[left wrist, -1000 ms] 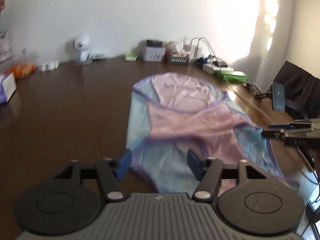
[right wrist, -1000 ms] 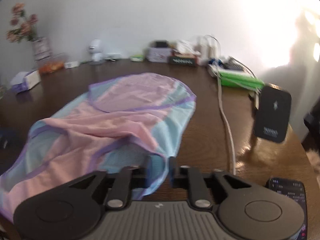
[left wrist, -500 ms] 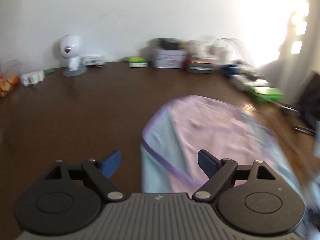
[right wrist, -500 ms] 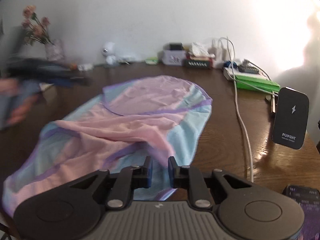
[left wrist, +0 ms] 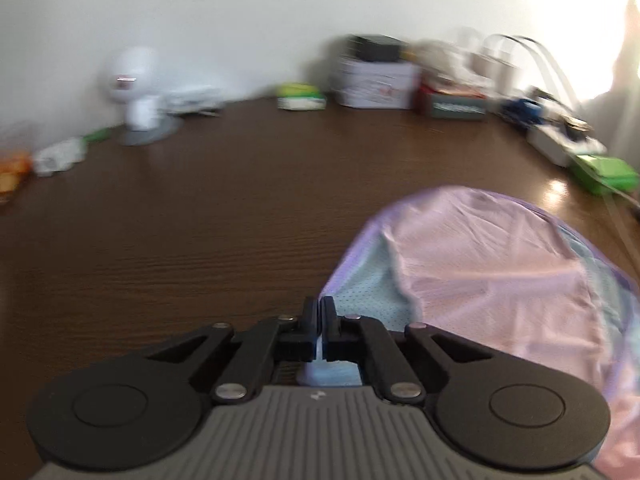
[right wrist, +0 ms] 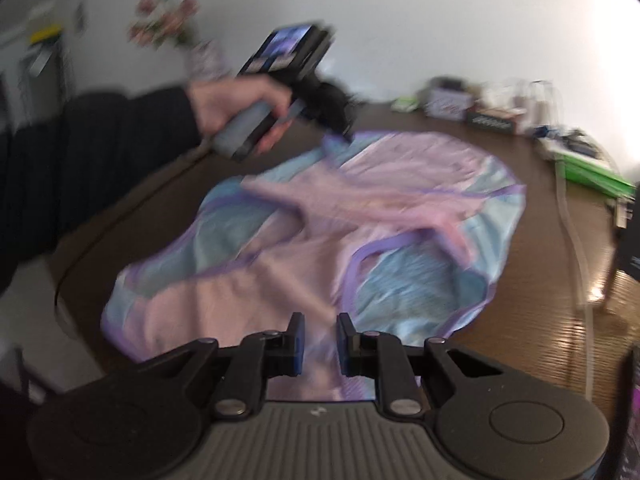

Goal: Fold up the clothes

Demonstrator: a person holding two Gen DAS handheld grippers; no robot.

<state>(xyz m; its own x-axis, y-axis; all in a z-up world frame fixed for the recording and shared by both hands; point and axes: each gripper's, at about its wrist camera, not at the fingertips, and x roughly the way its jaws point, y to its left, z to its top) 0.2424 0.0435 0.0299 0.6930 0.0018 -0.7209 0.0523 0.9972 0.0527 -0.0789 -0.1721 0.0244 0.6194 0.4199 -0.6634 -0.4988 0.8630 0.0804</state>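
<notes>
A pink and light-blue garment with purple trim (right wrist: pixel 360 216) lies spread on the dark wooden table (left wrist: pixel 180 240). In the left wrist view my left gripper (left wrist: pixel 319 312) is shut on the garment's left blue edge (left wrist: pixel 360 300). In the right wrist view the left gripper (right wrist: pixel 340 136) shows at the garment's far left edge, held by a hand. My right gripper (right wrist: pixel 319 332) hovers over the near pink part of the garment with its jaws a small gap apart; I cannot tell whether cloth is between them.
A white camera (left wrist: pixel 136 92), boxes (left wrist: pixel 376 80), a power strip and cables (left wrist: pixel 560 140) and a green box (left wrist: pixel 604 172) line the table's far edge. A black charger stand (right wrist: pixel 630 240) and a white cable (right wrist: pixel 572 240) stand at the right. Flowers (right wrist: pixel 168 28) stand at the back left.
My left gripper moved to the garment's far left edge and shut on it. My right gripper drew back and up, and its jaws opened slightly.
</notes>
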